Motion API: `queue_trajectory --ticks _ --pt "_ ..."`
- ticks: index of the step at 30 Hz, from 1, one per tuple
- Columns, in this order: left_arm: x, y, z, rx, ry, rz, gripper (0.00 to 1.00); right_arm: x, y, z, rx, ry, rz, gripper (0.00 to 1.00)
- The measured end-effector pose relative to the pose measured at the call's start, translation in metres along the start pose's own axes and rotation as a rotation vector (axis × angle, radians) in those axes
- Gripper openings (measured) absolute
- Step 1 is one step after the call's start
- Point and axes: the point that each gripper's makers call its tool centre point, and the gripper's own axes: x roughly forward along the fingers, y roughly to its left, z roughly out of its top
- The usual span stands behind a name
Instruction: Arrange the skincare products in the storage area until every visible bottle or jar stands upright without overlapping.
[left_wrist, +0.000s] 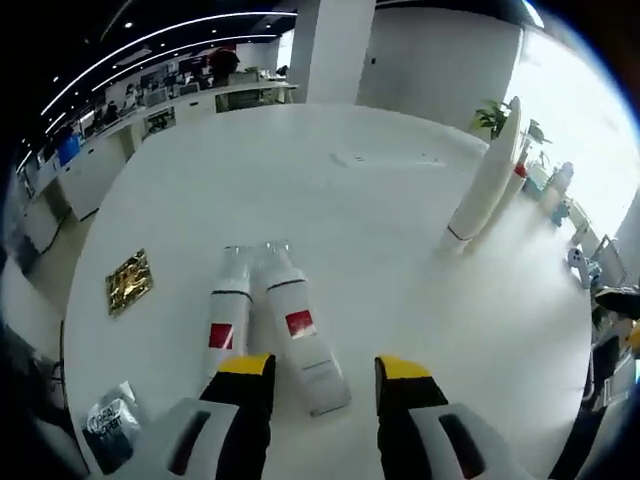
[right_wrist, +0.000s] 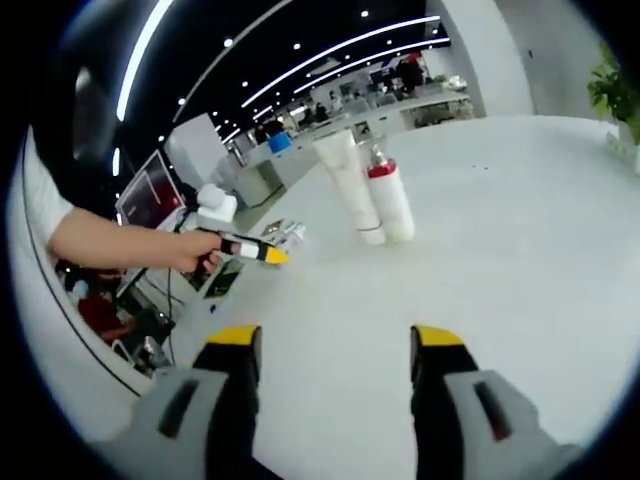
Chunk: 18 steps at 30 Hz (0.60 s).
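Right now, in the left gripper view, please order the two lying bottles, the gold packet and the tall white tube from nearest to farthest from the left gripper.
1. Two lying bottles, just ahead of the left gripper.
2. Gold packet, off to the left.
3. Tall white tube, far right, upright.

Left gripper (left_wrist: 325, 375): fingers (left_wrist: 246, 368) yellow-tipped, black below, rising from the bottom of the frame, spread apart with nothing between them.
Two white bottles (left_wrist: 270, 320): lying flat side by side at centre, touching along their length, red labels up, clear caps pointing toward the top.
Right bottle's base: between the fingers.
Gold packet (left_wrist: 129, 281): left of centre, apart from the bottles.
Dark sachet (left_wrist: 109, 424): lower left edge.
Surface (left_wrist: 380, 230): white, round.
Tall white tube (left_wrist: 487, 180): upper right, leaning.
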Motion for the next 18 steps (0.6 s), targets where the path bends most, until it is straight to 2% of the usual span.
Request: queue_trajectory --ticks 4,6,8,11,12,16,18 --pt "0.007 0.004 -0.004 -0.006 0.049 0.031 0.34 -0.002 -0.002 0.001 0.005 -0.003 -0.009 0.62" --pt "0.006 0.003 0.002 0.023 0.036 0.049 0.31 -0.005 -0.004 0.002 0.013 -0.008 -0.015 0.62" --pt "0.004 0.008 0.0 0.03 0.048 0.077 0.27 -0.007 -0.005 0.002 0.013 -0.007 -0.019 0.61" --pt "0.003 0.01 0.002 -0.01 0.039 0.075 0.22 -0.01 -0.007 0.0 0.018 -0.009 -0.021 0.61" --pt "0.002 0.009 0.003 -0.02 0.034 0.056 0.22 -0.01 -0.007 -0.001 0.023 -0.008 -0.022 0.61" --pt "-0.002 0.003 0.004 -0.209 0.035 -0.006 0.21 -0.012 -0.005 -0.003 0.032 -0.009 -0.019 0.6" --pt "-0.001 -0.005 0.006 -0.333 0.02 -0.086 0.21 -0.011 -0.003 -0.005 0.026 -0.003 -0.011 0.6"
